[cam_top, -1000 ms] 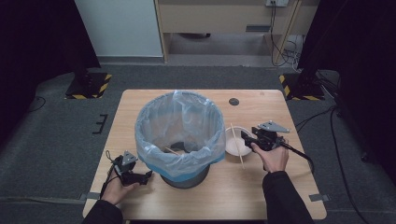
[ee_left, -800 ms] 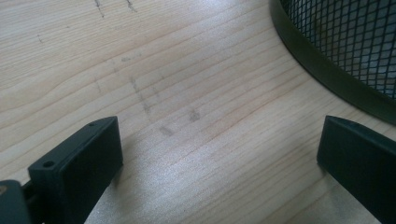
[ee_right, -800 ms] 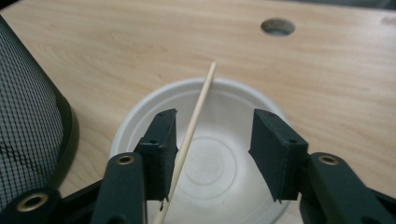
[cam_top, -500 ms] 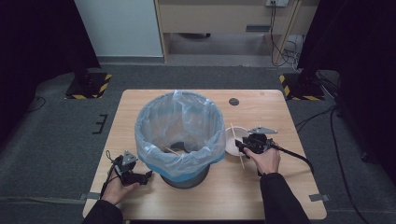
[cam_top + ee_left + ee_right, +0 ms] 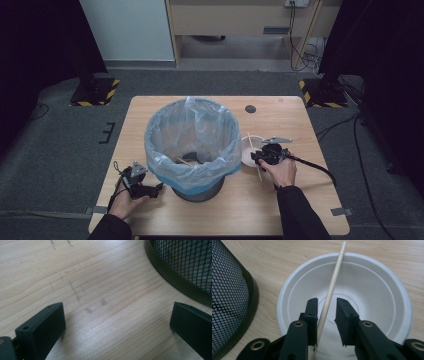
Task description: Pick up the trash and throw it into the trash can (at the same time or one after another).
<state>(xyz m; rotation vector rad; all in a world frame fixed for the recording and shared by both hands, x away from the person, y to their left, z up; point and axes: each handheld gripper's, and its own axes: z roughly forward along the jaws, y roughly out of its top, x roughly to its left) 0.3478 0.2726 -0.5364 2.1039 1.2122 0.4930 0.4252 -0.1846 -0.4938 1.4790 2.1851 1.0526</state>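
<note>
**A thin chopstick between our jaws, not yet pinched**

The pale, slender wooden chopstick lies slantwise across the white, round foam bowl, its far tip poking past the rim at about 12 o'clock and its near end running down between the jaws of our right gripper. We judge it light and stiff but smooth and round, so it may roll or twist out of a loose pinch; we would take hold near its lower third, where the jaws already flank it. Those jaws stand narrow, a small gap at each side of the stick, not yet clamped.

The bowl looks light and easily dented or tipped, so we should lift the chopstick clear rather than drag it over the rim.

At 9 o'clock from the bowl, just beside it, stands the black mesh bin lined with a pale blue plastic bag, with a stick already inside. Our left gripper rests low on the light wooden table at the bin's 8 o'clock, jaws wide and empty.
</note>
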